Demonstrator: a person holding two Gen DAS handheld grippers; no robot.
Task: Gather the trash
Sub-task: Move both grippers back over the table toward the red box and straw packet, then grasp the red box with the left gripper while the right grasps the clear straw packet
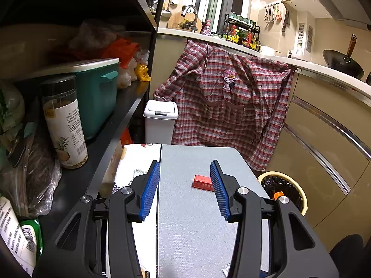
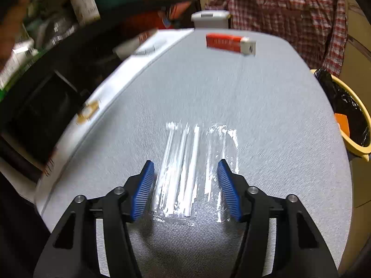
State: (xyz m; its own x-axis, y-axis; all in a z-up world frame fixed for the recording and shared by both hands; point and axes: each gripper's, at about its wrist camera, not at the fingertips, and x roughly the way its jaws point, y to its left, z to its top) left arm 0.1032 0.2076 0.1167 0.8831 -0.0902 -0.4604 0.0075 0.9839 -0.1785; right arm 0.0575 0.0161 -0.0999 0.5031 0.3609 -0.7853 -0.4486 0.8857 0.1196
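Note:
A red and white carton (image 1: pixel 202 182) lies on the grey table top (image 1: pixel 185 220); it also shows far ahead in the right wrist view (image 2: pixel 229 44). My left gripper (image 1: pixel 185 171) is open and empty, held above the table with the carton just ahead, near its right finger. A clear plastic wrapper with white sticks (image 2: pixel 185 173) lies flat on the table (image 2: pixel 278 139). My right gripper (image 2: pixel 185 169) is open, low over it, with a finger on either side. A yellow bin with a black liner (image 1: pixel 284 191) stands right of the table, also in the right wrist view (image 2: pixel 347 115).
A black shelf (image 1: pixel 111 125) on the left holds a jar (image 1: pixel 63 122), a teal box (image 1: pixel 97 92) and bags. A white pedal bin (image 1: pixel 160 121) and a hanging plaid shirt (image 1: pixel 229 106) are beyond the table. Kitchen cabinets (image 1: pixel 324 143) are on the right.

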